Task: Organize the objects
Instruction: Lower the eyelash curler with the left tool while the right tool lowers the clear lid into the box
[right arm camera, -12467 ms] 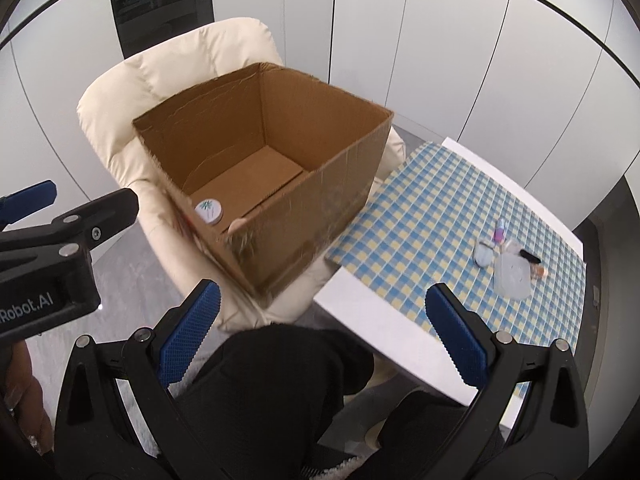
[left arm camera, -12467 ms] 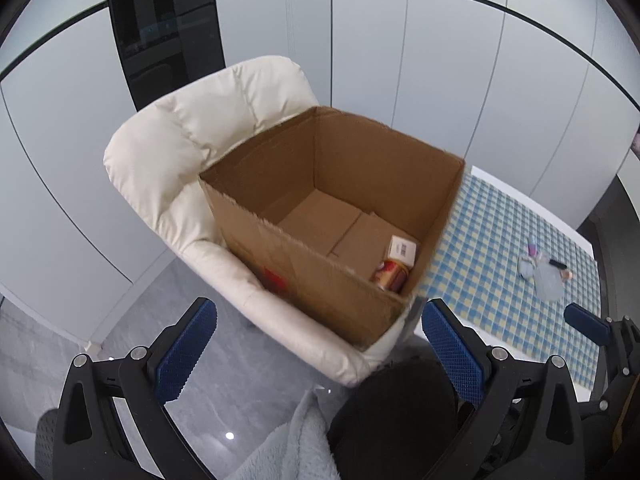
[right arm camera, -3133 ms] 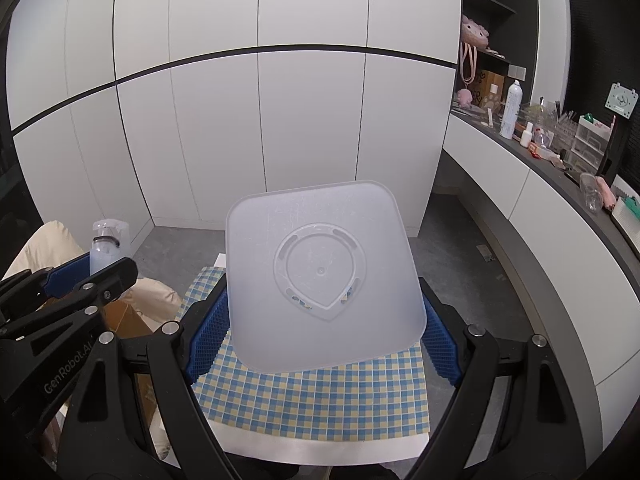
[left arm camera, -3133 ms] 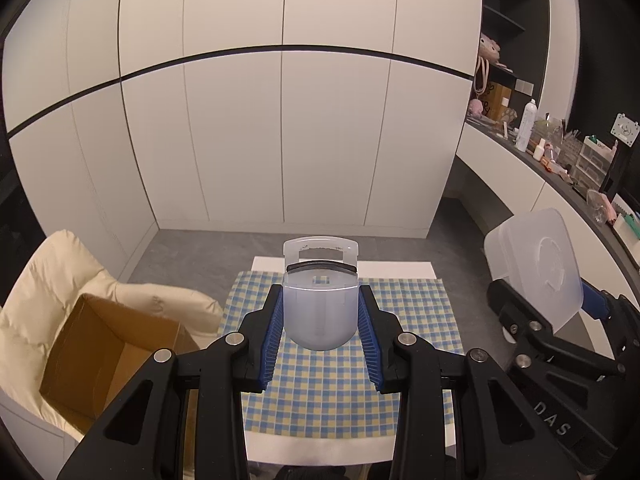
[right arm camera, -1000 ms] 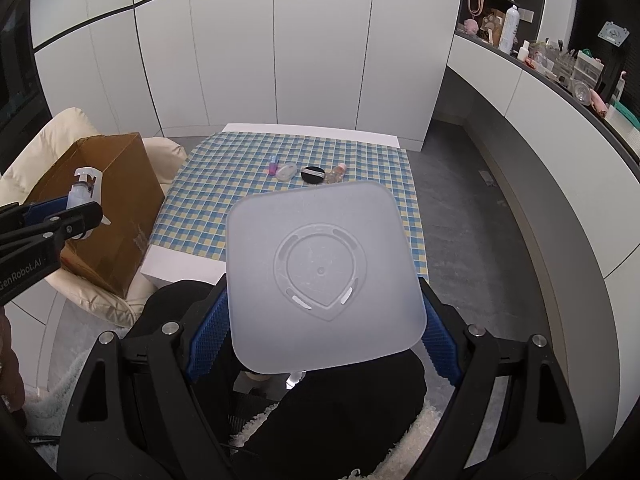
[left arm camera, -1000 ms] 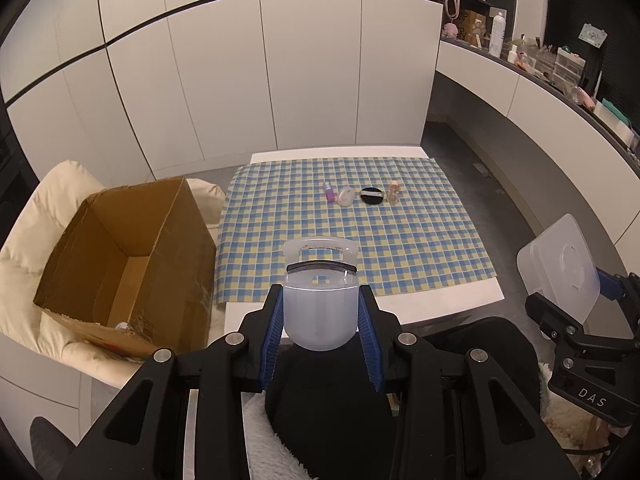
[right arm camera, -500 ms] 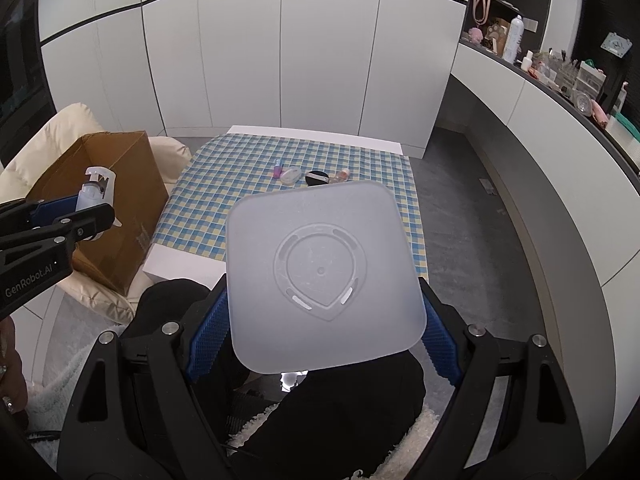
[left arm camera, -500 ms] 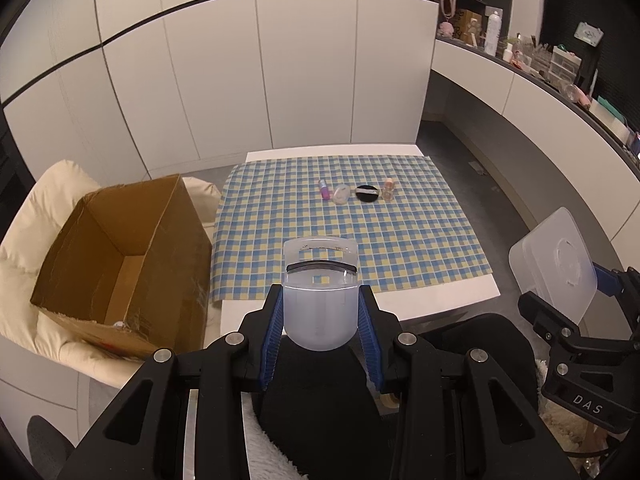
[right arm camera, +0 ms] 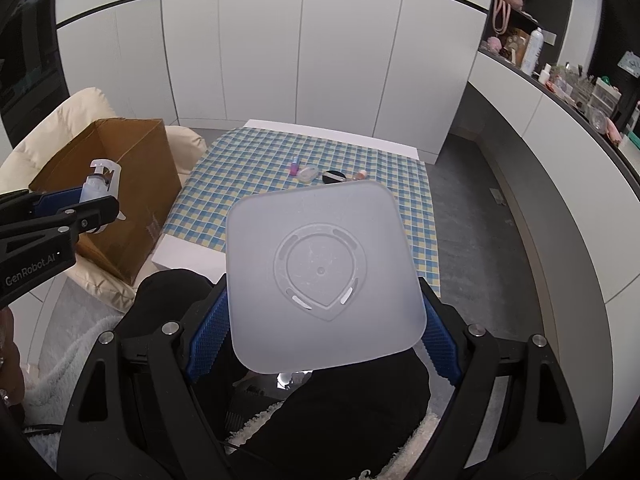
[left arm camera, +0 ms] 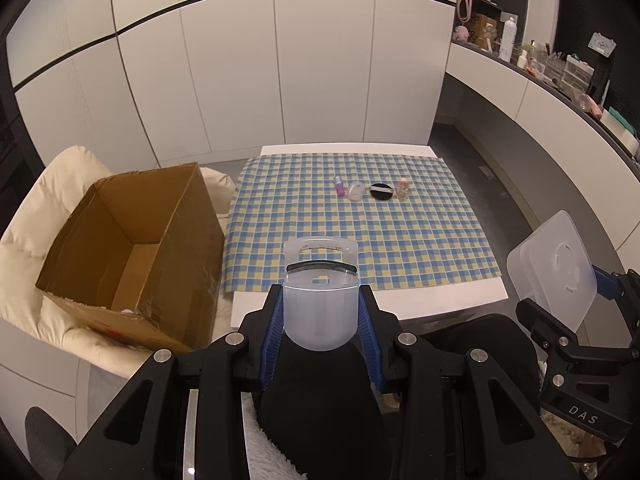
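Observation:
My left gripper (left arm camera: pixel 320 320) is shut on a clear spray bottle (left arm camera: pixel 320 304) with a white trigger head; the bottle also shows in the right wrist view (right arm camera: pixel 98 186). My right gripper (right arm camera: pixel 322 332) is shut on a frosted square plastic box (right arm camera: pixel 320 276), also seen at the right of the left wrist view (left arm camera: pixel 554 270). Both are held above my lap, short of the table (left arm camera: pixel 400 304). On the checked cloth (left arm camera: pixel 360 232) lie a small pink bottle (left arm camera: pixel 339 186), a clear round case (left arm camera: pixel 355 191), a black compact (left arm camera: pixel 381 191) and a small peach bottle (left arm camera: pixel 402 188).
An open cardboard box (left arm camera: pixel 132 252) sits on a cream armchair (left arm camera: pixel 36 208) left of the table. White cupboard doors stand behind. A counter with bottles and clutter (left arm camera: pixel 540 60) curves along the right. My dark-clothed knees (left arm camera: pixel 320 400) fill the foreground.
Both grippers have tilted up a little, so the table and cardboard box sit slightly lower and farther in view. Each gripper still holds its object.

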A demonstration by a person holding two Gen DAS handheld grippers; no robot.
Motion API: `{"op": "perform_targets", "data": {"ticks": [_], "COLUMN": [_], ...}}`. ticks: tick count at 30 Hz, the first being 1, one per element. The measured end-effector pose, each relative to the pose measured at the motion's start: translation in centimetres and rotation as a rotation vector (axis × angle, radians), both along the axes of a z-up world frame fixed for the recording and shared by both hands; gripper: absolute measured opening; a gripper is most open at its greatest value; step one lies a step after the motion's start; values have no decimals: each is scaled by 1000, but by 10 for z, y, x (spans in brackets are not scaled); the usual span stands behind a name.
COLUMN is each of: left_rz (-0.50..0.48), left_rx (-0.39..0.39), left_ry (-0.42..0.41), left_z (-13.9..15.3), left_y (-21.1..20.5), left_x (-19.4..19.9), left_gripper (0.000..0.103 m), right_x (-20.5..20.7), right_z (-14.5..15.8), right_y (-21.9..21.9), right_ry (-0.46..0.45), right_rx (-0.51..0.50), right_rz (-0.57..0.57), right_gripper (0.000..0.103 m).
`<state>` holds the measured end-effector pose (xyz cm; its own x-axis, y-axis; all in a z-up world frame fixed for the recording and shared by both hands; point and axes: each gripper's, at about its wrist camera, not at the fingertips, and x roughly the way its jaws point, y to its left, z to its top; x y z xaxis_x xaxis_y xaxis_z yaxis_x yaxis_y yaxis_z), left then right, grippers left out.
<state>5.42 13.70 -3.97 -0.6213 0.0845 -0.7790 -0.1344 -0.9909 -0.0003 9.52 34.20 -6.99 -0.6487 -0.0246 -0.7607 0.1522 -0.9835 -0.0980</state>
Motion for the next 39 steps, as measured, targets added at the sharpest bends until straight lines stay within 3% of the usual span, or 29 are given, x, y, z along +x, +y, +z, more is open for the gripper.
{"op": "perform_targets", "data": {"ticks": [14, 29, 39], "left_rz": [141, 373, 490], "left_rx": [8, 25, 36], "left_ry": [3, -5, -37], "left_z": [2, -3, -16], "left_y": [-58, -152, -201], "left_x": [12, 32, 31], "left_gripper": [35, 36, 36], "right_x": [-3, 7, 6], "right_z": [0, 0, -16], "right_y": [-66, -201, -244], "right_ry": [19, 88, 49], "right_rx": [33, 93, 102], "right_rz": [180, 524, 638], "right_gripper": [86, 86, 86]}}
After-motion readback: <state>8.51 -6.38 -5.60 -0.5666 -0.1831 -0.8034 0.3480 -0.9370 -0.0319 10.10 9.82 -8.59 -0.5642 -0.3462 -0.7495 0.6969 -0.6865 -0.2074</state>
